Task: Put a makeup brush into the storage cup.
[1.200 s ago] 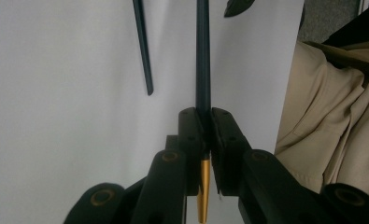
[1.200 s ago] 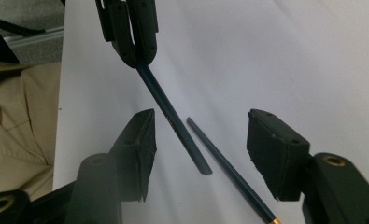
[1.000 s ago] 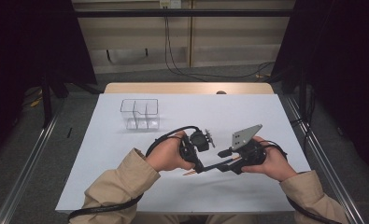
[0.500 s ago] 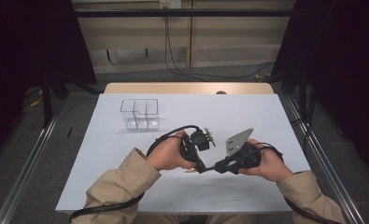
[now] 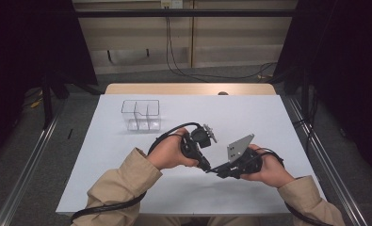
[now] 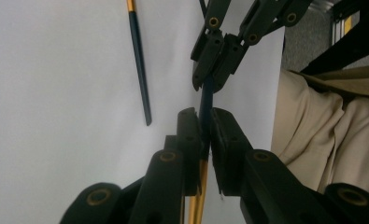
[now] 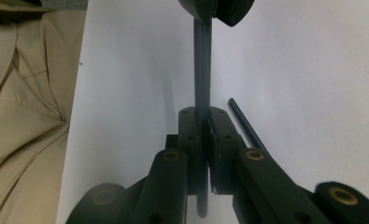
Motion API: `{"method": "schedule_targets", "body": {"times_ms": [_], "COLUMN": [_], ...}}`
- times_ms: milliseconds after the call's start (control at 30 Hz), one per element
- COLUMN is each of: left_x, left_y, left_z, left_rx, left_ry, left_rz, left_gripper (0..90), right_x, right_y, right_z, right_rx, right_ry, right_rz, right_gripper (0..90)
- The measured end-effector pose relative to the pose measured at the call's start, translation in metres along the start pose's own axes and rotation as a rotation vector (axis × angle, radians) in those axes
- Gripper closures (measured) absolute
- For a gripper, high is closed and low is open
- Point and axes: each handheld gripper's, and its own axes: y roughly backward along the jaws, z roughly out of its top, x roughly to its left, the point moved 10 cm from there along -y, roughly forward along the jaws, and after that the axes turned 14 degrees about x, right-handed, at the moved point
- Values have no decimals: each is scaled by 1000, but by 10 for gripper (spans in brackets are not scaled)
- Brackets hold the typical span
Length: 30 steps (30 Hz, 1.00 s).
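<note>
My left hand-held gripper point(image 6: 203, 140) is clenched on a dark pencil point(image 6: 205, 100) with a yellow end, held low over the near middle of the white table point(image 5: 268, 117). My right hand-held gripper point(image 7: 204, 123) grips the same pencil from the other end, so the two face each other tip to tip. I judge this a handover: one side should ease off only once the other is firm, keeping the pencil straight between the jaws. A second pencil point(image 6: 140, 70) lies just beside on the table; the clear divided box point(image 5: 141, 114) stands well apart at the far left.
</note>
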Motion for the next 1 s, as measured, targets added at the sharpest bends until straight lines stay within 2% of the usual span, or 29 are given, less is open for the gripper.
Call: {"method": "schedule_targets", "body": {"times_ms": [333,433,533,567,600,667,767,833,1000], "left_x": [5,8,11,12,12,13,15,17,21], "left_y": [8,10,11,11,11,13,15,17,20], "left_z": [1,1,0,-1,1,2,1,2,-1], "left_rx": [-63,-97,-111,-121,-141,-181,-208,-238,-288], "left_ry": [-4,9,24,31,42,40,35,20,22], "left_rz": [21,25,25,23,19,12,21,28,37], "left_gripper": [626,550,472,396,396,302,216,176,118], "right_x": [-4,-6,-6,-7,-7,-7,-8,-9,-10], "right_y": [4,5,4,3,3,4,3,3,3], "right_z": [0,-1,-3,-3,-3,-4,-5,-6,-7], "right_rx": [-16,-23,-21,-23,-23,-28,-29,-33,-51], "right_ry": [-24,-31,-41,-43,-43,-49,-57,-68,-86], "right_rz": [-19,-21,-18,-20,-20,-21,-24,-25,-27], "right_gripper": [852,852,852,852,852,852,852,852,852]}}
